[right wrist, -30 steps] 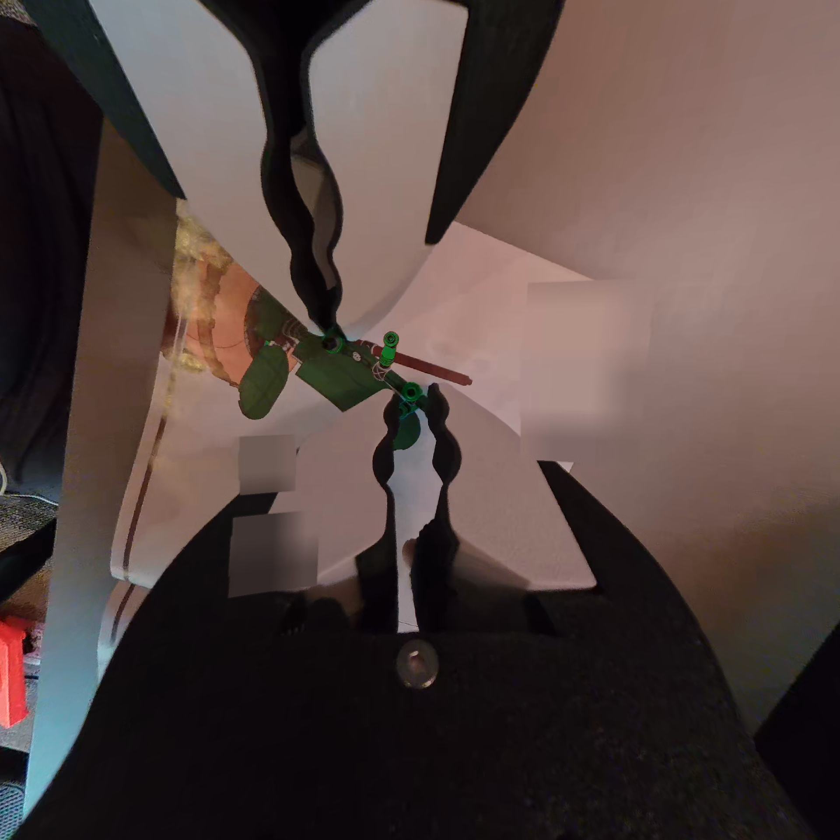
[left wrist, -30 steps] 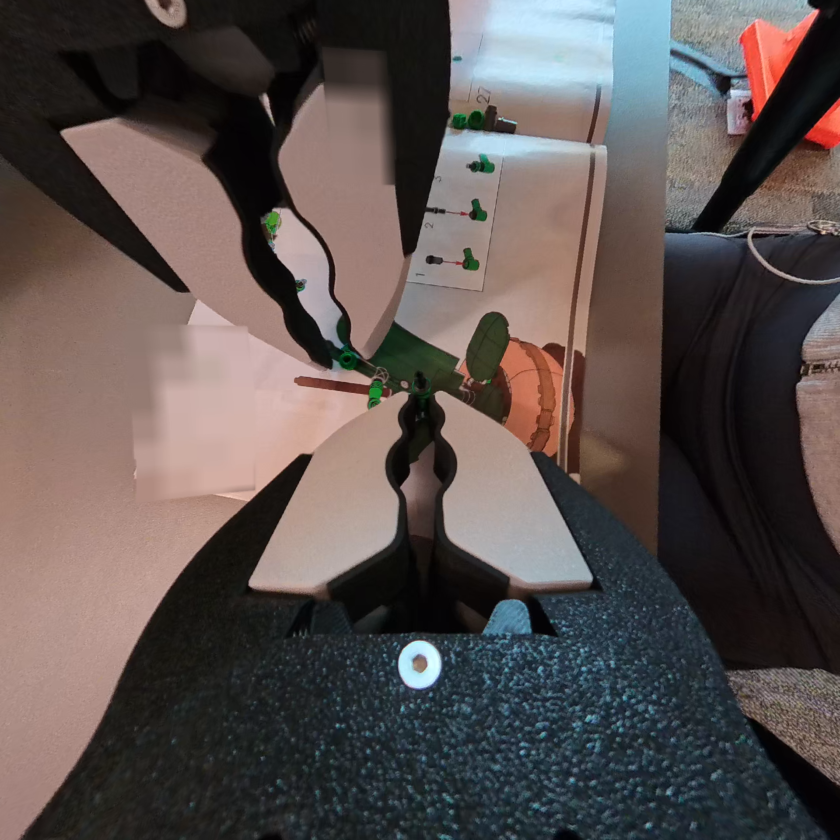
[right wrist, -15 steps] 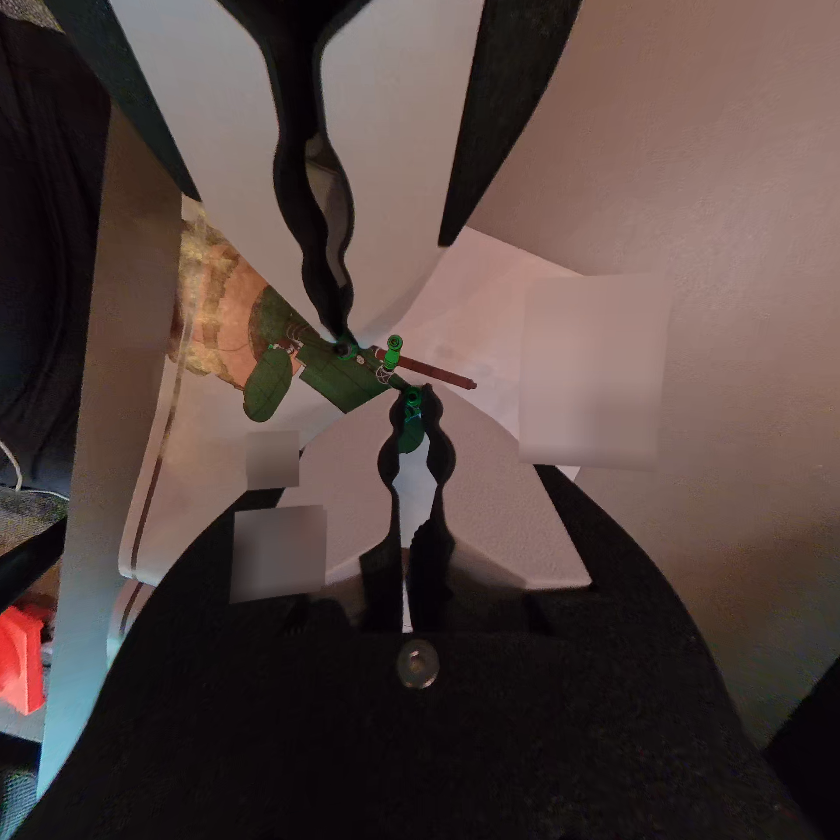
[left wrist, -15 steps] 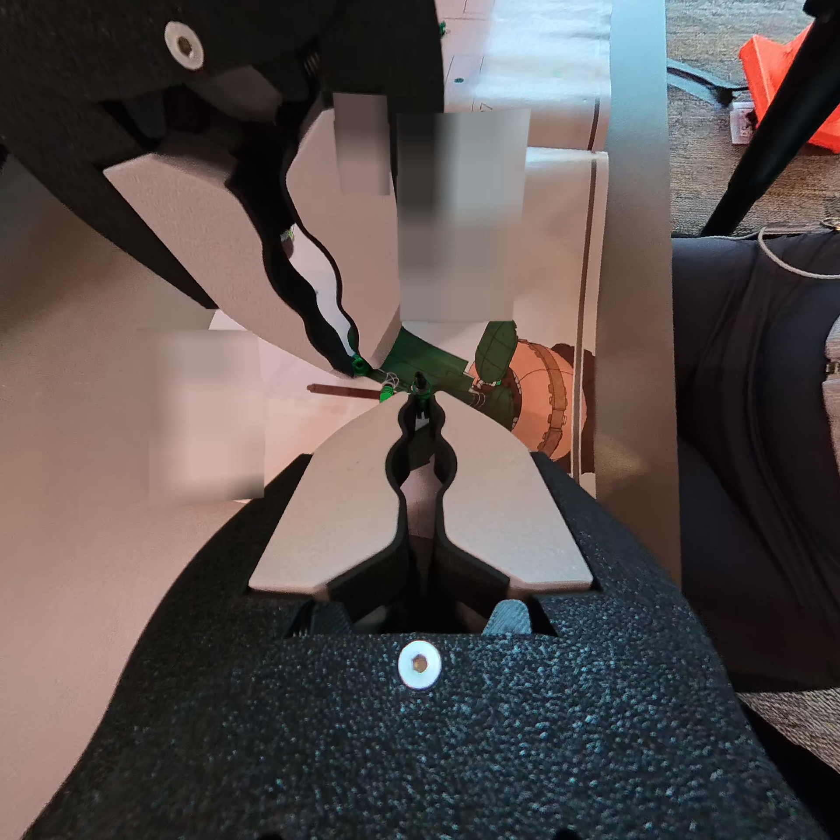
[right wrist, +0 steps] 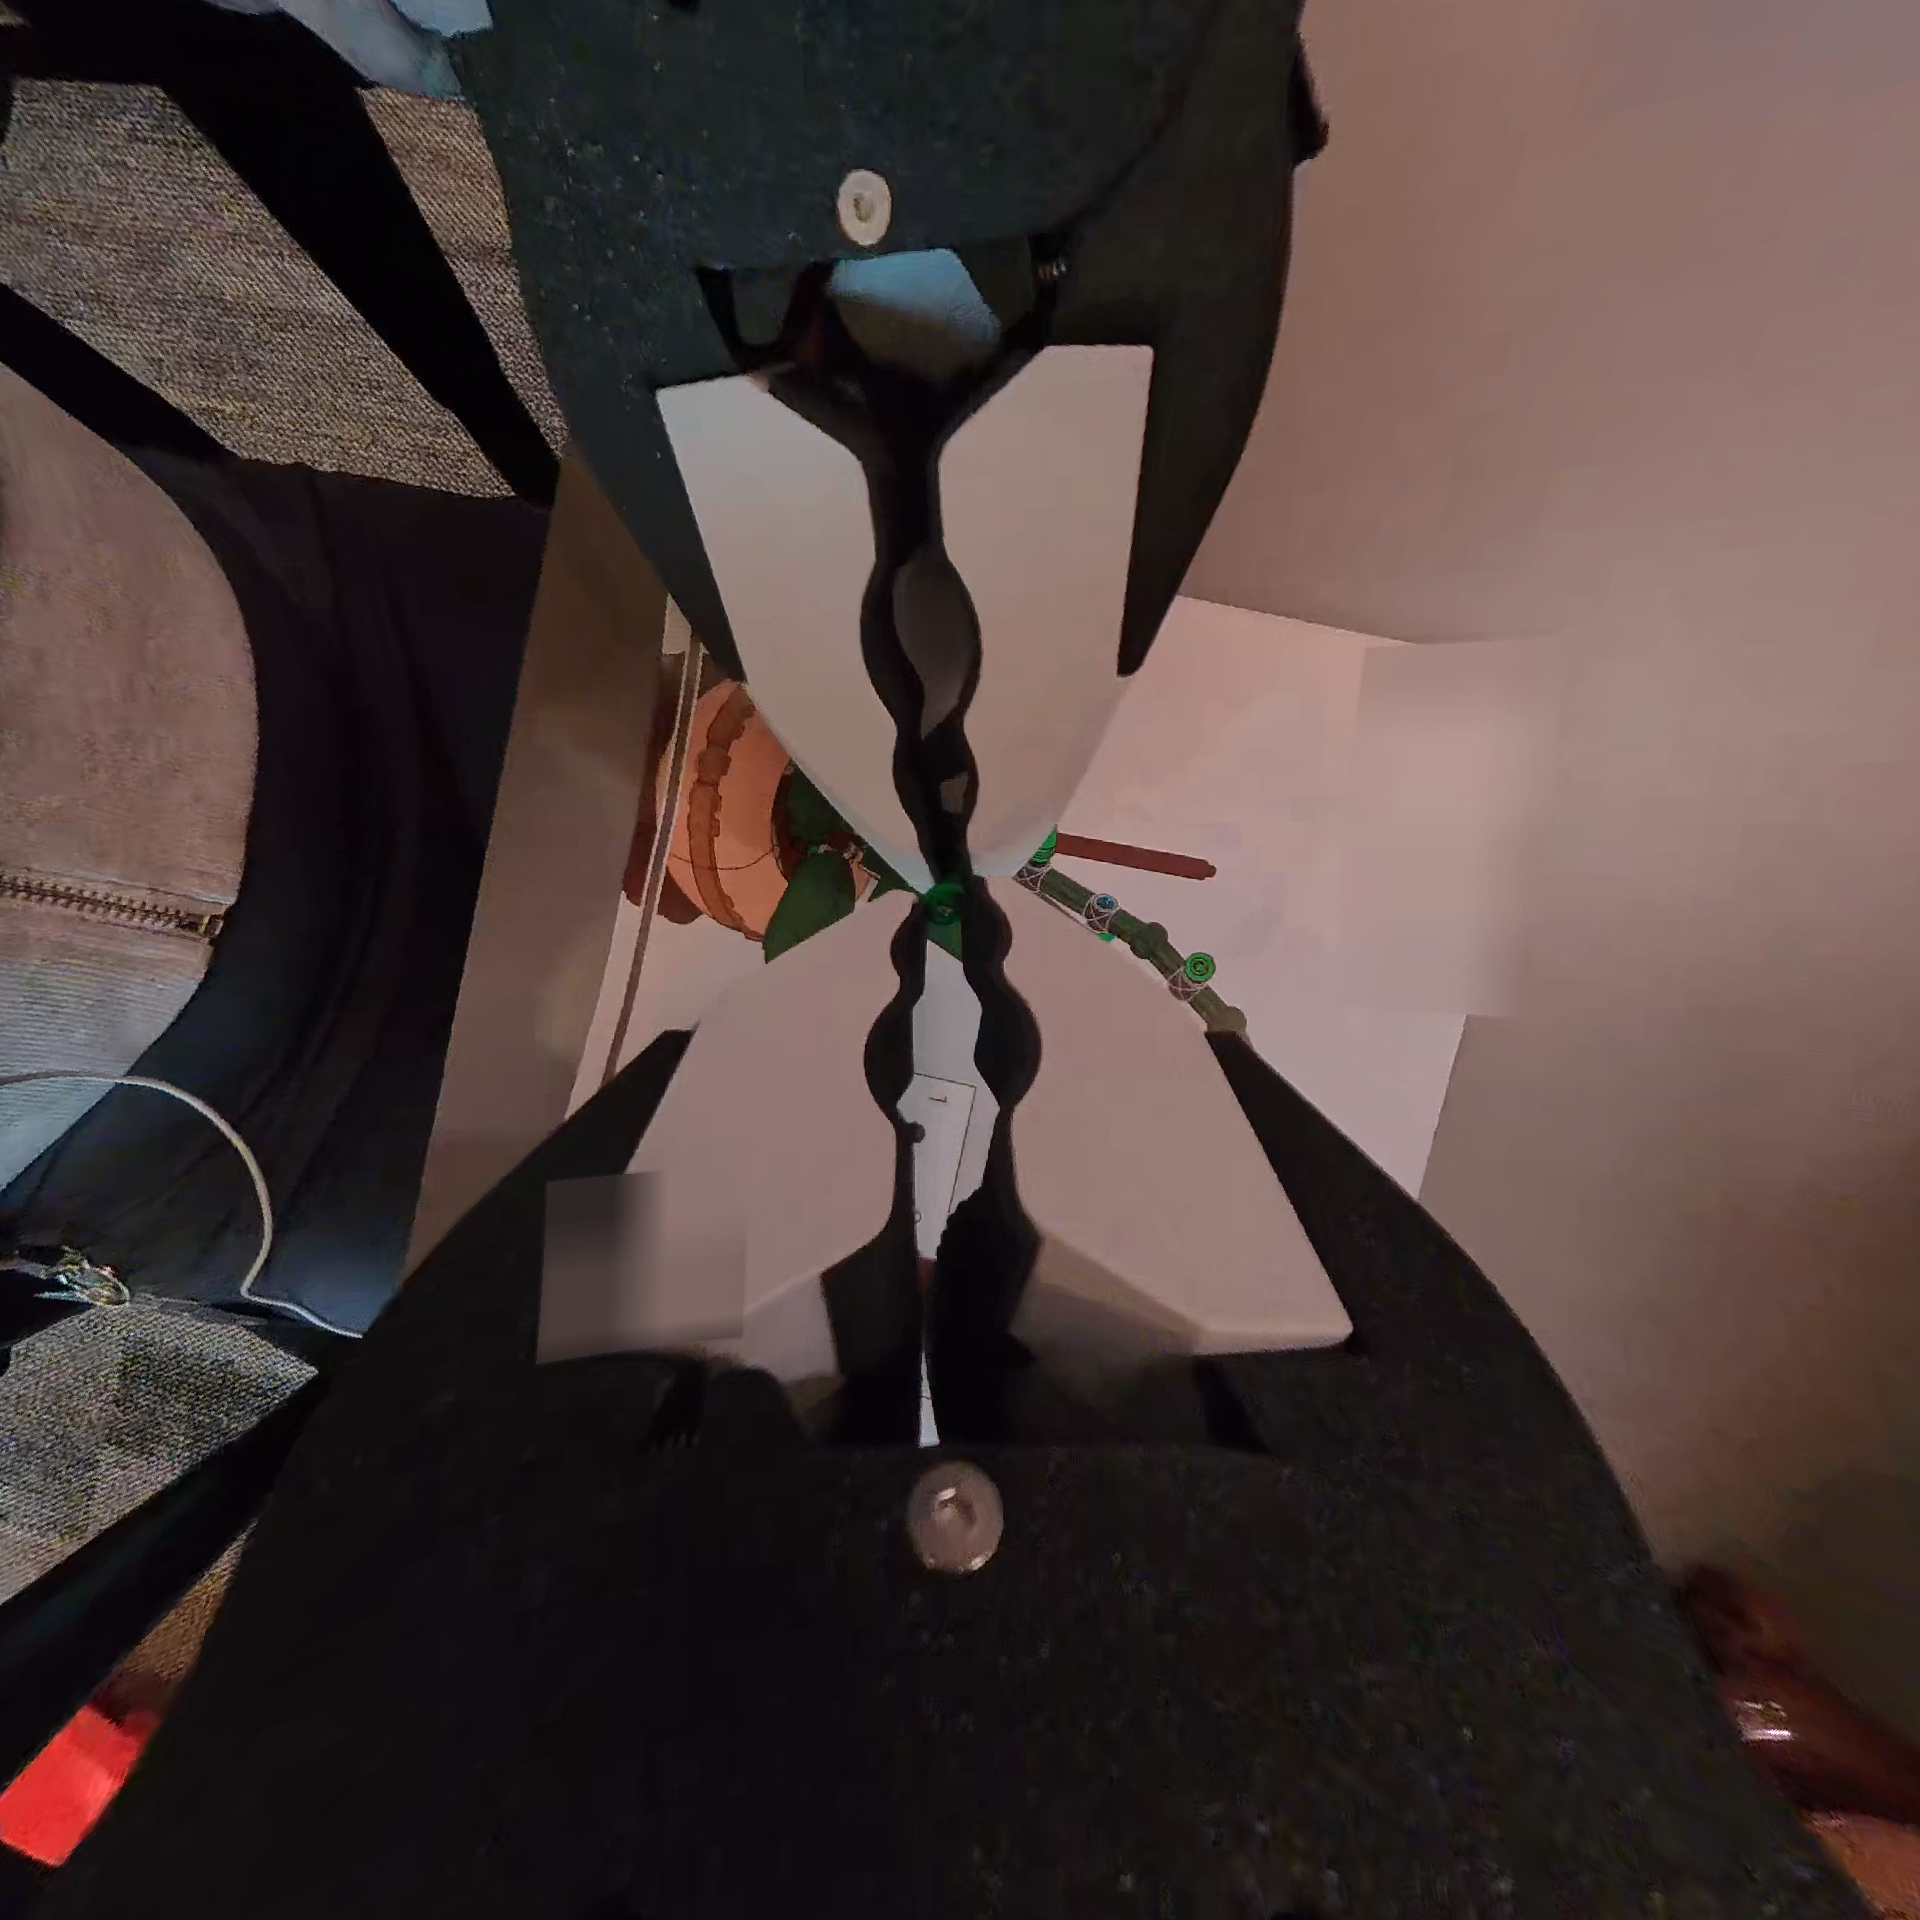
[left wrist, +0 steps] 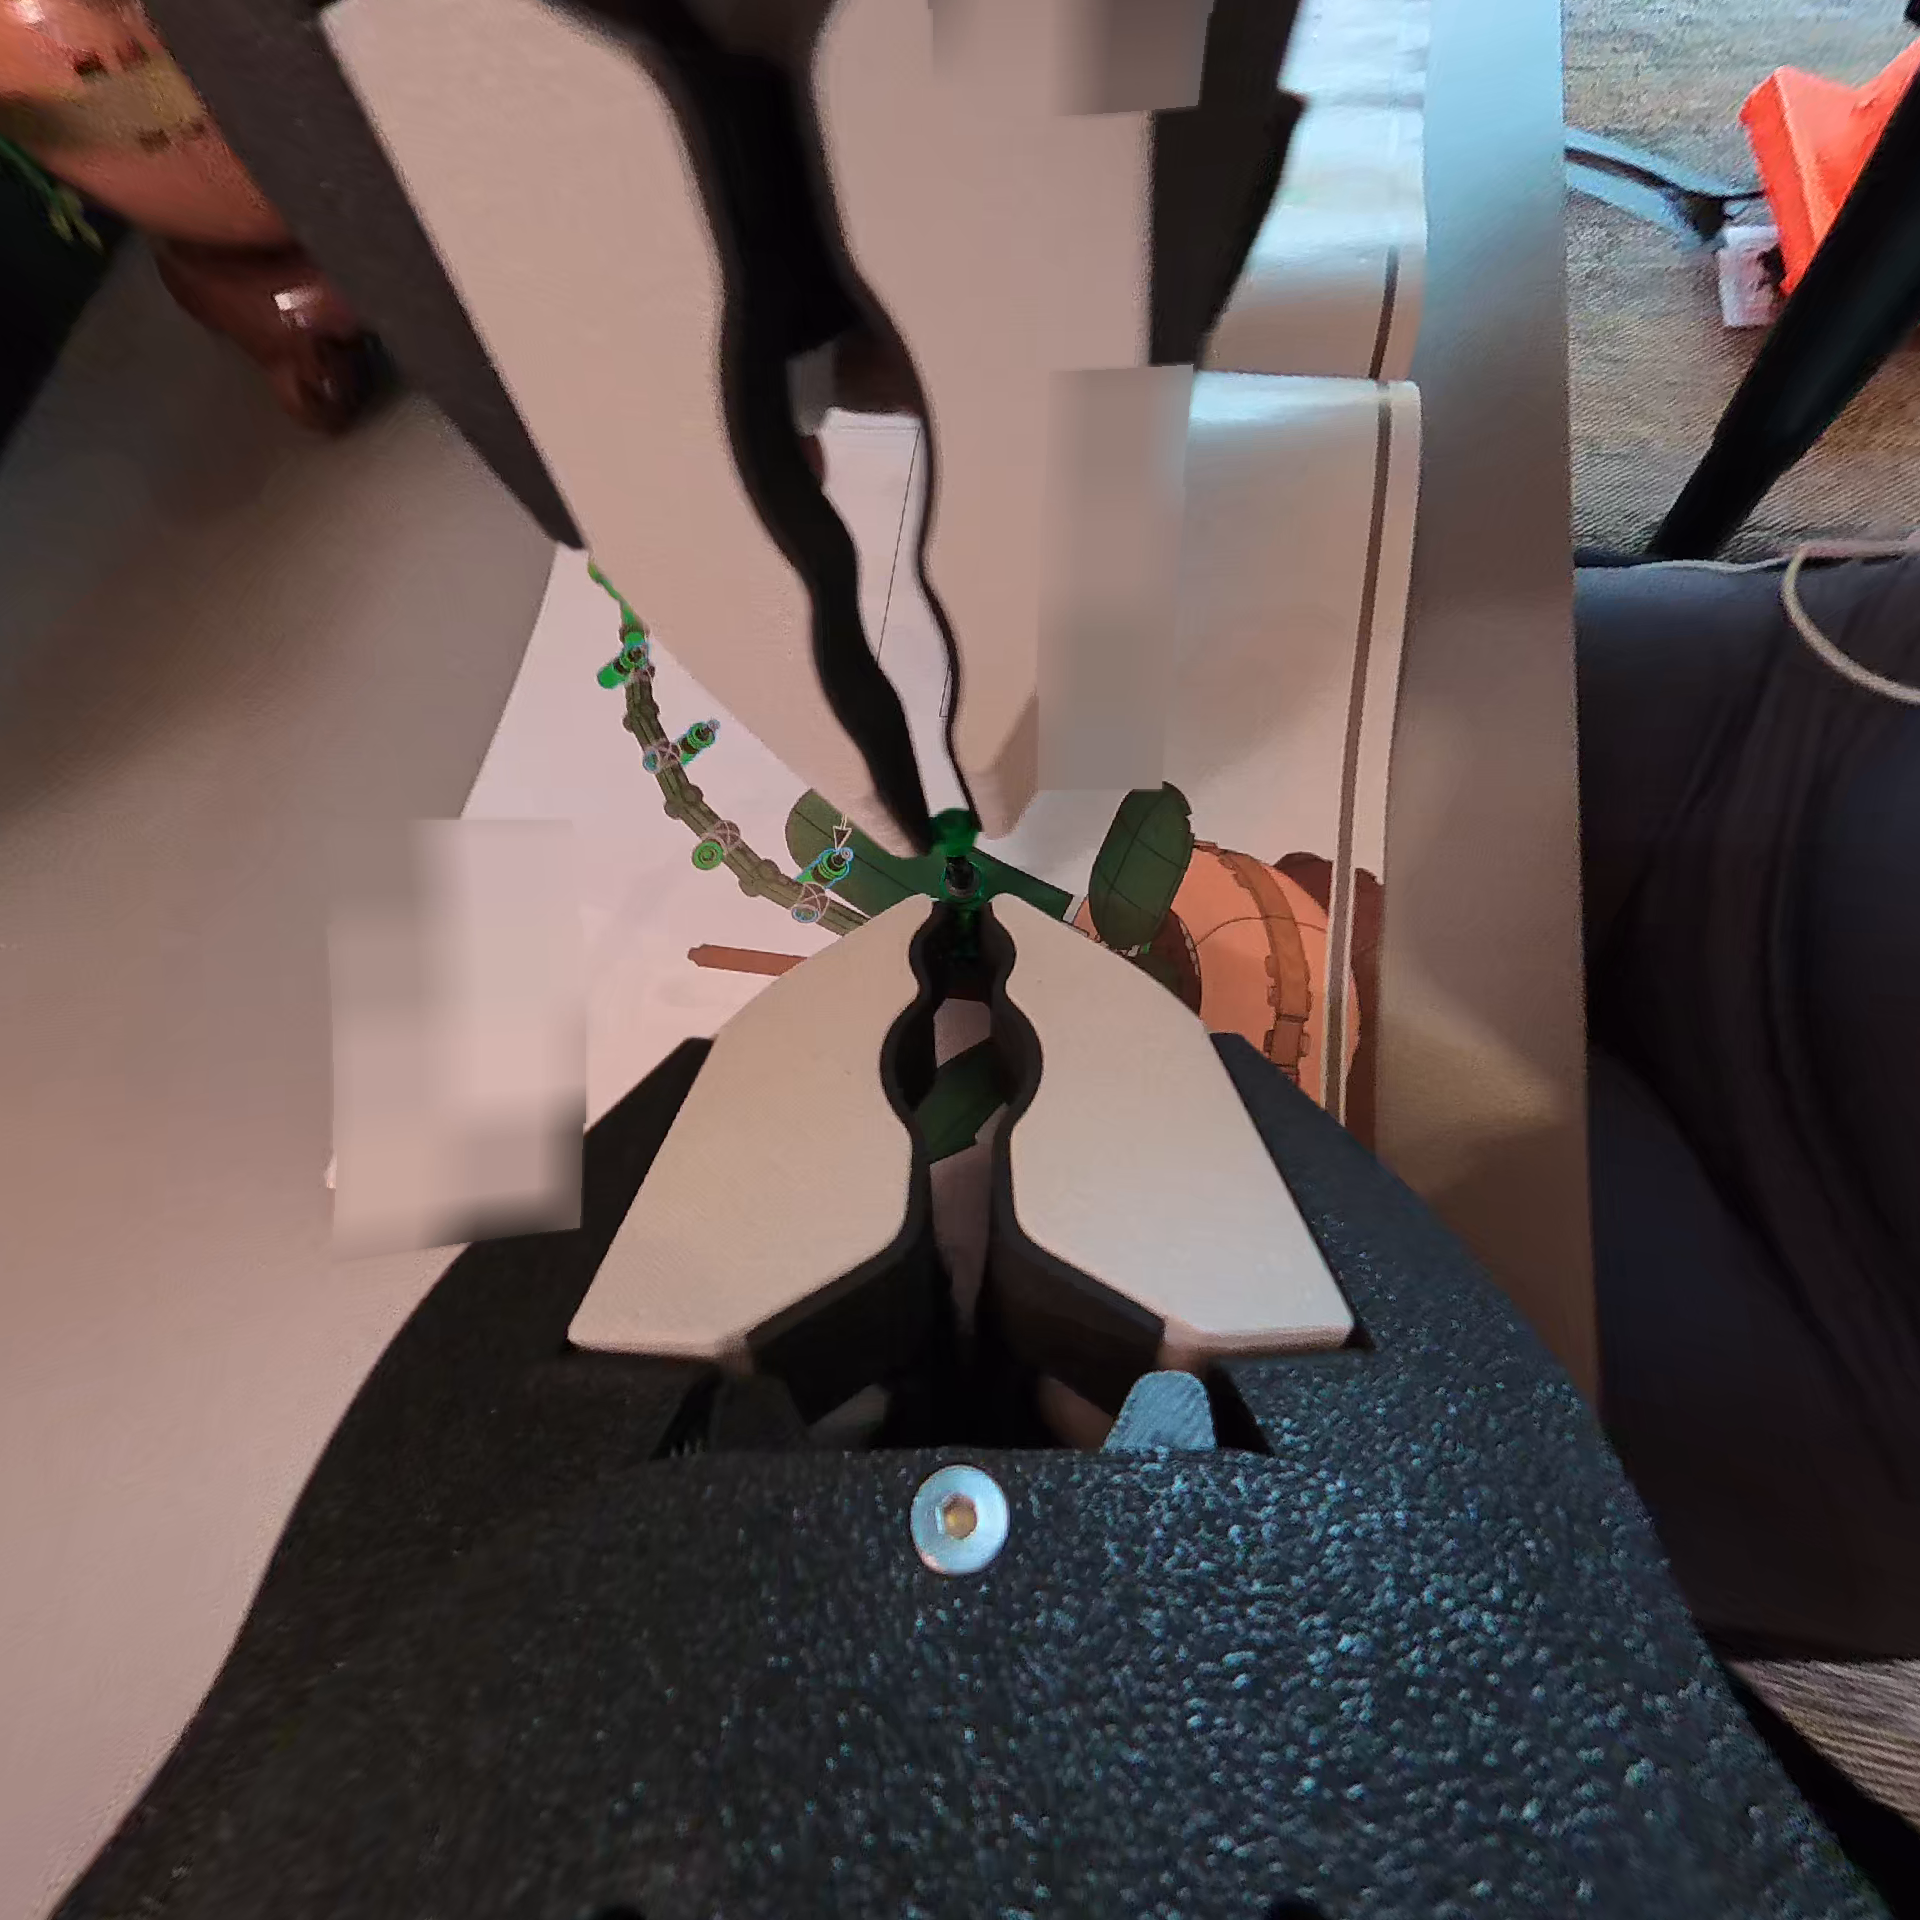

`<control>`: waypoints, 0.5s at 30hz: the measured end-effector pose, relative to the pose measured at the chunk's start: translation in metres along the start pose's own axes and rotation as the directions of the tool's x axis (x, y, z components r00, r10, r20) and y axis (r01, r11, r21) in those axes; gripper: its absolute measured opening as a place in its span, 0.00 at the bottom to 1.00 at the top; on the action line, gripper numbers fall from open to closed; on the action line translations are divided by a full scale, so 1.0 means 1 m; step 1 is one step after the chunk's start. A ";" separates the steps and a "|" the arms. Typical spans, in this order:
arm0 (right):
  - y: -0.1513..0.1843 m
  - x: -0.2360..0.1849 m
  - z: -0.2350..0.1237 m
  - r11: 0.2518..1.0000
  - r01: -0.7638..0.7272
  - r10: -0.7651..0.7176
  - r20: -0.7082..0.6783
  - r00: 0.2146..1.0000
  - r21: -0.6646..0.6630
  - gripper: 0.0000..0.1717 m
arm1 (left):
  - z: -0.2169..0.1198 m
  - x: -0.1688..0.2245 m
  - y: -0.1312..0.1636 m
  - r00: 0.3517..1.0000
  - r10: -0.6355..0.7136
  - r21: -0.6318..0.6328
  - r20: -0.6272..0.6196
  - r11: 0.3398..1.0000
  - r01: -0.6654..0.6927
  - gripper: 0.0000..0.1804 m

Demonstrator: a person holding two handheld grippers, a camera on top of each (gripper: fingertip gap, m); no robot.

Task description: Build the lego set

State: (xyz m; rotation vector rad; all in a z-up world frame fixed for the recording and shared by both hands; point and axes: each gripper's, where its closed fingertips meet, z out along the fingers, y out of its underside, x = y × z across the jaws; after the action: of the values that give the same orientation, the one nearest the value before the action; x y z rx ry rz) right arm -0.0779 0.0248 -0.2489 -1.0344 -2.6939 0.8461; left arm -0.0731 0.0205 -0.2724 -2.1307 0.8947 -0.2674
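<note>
My left gripper (left wrist: 956,920) is shut on a small dark pin with a green collar (left wrist: 958,881) that sticks out past its tips. My right gripper (right wrist: 943,914) is shut on a small bright green connector piece (right wrist: 943,902). The two grippers face each other tip to tip above an open instruction booklet (left wrist: 1278,623). In the left wrist view the right gripper (left wrist: 940,821) comes down from the top, and its green piece (left wrist: 954,831) sits right at the end of the pin. In the right wrist view the left gripper (right wrist: 940,868) comes from the top.
The booklet lies on a pale table (left wrist: 208,727) next to its grey edge strip (left wrist: 1486,520). A person's dark clothing (left wrist: 1745,935) is beyond that edge. An orange object (left wrist: 1808,145) and a black tripod leg (left wrist: 1787,364) are on the carpet. A brown glossy object (left wrist: 301,343) lies far left. My left and right fingertips are right by each other.
My right gripper closed on the green piece, then swung round from the upper left to face my left gripper. The green piece now meets the pin; my left gripper stayed shut.
</note>
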 end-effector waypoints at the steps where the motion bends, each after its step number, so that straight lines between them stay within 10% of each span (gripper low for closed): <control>1: 0.000 -0.001 0.000 1.000 0.000 0.000 -0.003 1.000 -0.005 0.04 | 0.000 0.000 0.000 1.000 -0.019 -0.009 -0.006 1.000 0.019 0.02; 15: 0.003 0.004 0.003 0.997 -0.002 0.000 -0.029 1.000 -0.073 0.03 | 0.001 0.001 0.001 0.998 -0.055 -0.049 0.014 0.997 0.056 0.02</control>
State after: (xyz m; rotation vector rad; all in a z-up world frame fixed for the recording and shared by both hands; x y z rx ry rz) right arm -0.0800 0.0274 -0.2528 -1.0545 -2.7193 0.7319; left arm -0.0720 0.0202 -0.2737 -2.2034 0.8436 -0.2621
